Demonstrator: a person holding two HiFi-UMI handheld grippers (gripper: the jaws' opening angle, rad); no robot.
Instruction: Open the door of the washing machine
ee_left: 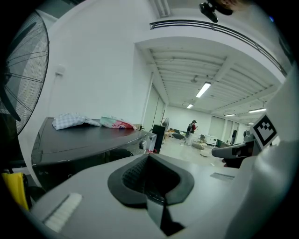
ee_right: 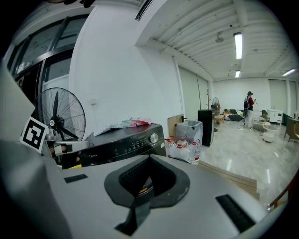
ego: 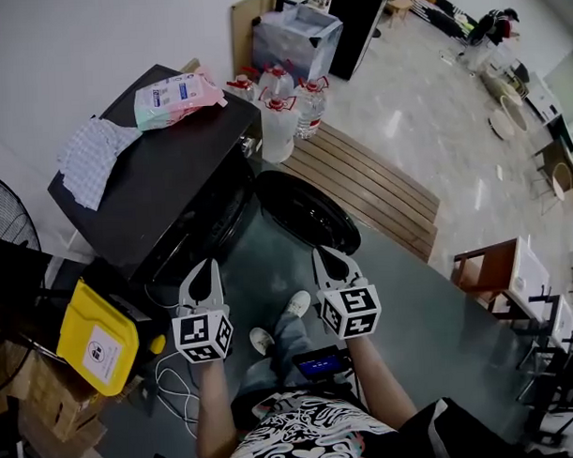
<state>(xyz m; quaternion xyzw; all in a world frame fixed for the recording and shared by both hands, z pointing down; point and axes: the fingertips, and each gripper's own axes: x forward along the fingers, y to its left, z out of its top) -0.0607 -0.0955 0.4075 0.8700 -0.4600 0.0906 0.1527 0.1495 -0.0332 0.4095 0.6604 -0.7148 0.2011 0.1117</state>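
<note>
The black front-loading washing machine [ego: 163, 176] stands at the left of the head view. Its round door [ego: 309, 211] is swung wide open to the right of the drum opening. Both grippers hang in front of the machine, apart from it and from the door. My left gripper [ego: 211, 265] is shut and holds nothing; its own view shows its closed jaws [ee_left: 149, 158] and the machine's top [ee_left: 84, 137]. My right gripper [ego: 325, 253] is also shut and empty; its closed jaws [ee_right: 150, 159] point toward the machine's control panel [ee_right: 128, 140].
A checked cloth [ego: 92, 157] and a pink-and-white packet [ego: 179, 96] lie on the machine. Water bottles [ego: 284, 106] and a plastic bin [ego: 298, 35] stand behind it, beside a wooden slatted platform [ego: 374, 183]. A yellow container [ego: 98, 338] and a fan [ego: 5, 216] are at left.
</note>
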